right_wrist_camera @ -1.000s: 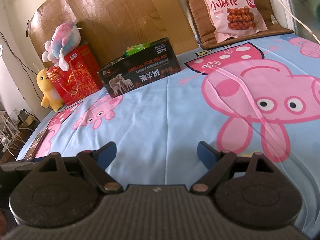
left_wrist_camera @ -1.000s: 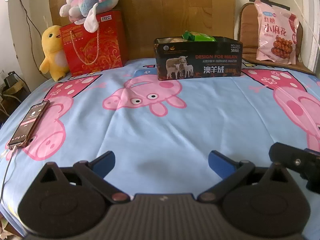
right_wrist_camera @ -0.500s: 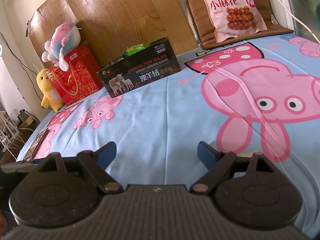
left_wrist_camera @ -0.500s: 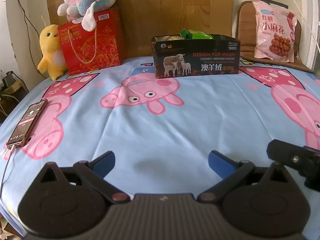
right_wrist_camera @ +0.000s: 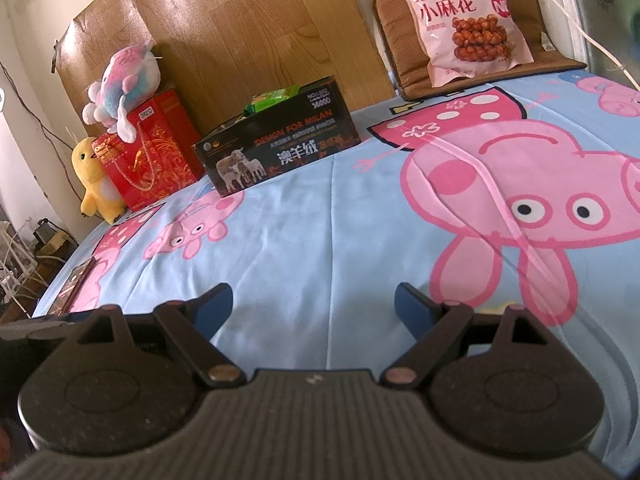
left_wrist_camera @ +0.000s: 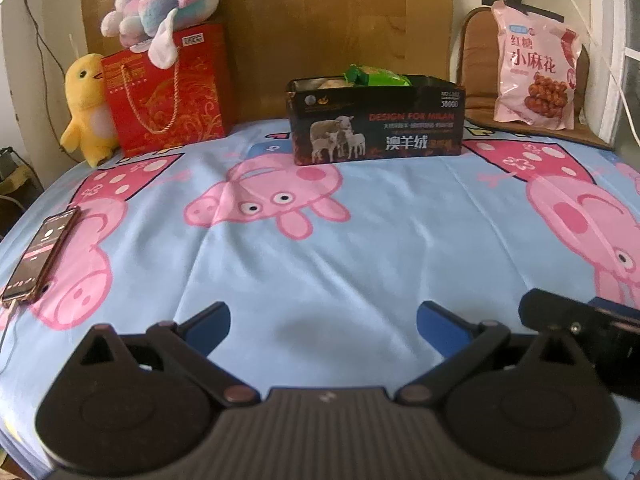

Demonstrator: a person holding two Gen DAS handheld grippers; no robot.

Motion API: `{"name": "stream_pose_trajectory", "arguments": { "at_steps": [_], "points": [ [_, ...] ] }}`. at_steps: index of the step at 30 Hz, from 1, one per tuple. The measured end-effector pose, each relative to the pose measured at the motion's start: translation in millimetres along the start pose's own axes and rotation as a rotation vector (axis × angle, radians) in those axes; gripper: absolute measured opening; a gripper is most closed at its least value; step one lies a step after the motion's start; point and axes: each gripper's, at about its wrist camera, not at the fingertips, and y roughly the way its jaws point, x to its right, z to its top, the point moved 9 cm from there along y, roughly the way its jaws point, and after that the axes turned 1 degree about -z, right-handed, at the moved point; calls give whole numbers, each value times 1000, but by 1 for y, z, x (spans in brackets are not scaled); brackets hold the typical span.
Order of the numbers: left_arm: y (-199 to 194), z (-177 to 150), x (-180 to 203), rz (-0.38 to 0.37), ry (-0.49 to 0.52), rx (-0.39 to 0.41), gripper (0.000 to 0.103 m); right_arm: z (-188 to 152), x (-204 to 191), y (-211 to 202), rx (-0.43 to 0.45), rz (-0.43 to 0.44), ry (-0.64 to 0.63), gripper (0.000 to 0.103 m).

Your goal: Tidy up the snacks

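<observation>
left gripper wide, empty | right gripper wide, empty | risk: pink snack bag at 1 o'clock slumps if pinched off-centre

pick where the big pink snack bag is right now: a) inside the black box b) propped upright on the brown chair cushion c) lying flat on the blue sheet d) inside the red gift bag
b: the pink snack bag stands upright on the brown chair cushion, apart from the black box, which holds only a green packet.
</observation>
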Motion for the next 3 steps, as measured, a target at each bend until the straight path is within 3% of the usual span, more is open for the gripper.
{"name": "stream_pose_trajectory", "arguments": {
  "at_steps": [3],
  "points": [
    [-1, 5, 3, -21, 7, 18, 103, 3, 1, -2, 19, -11, -6, 90]
  ]
}}
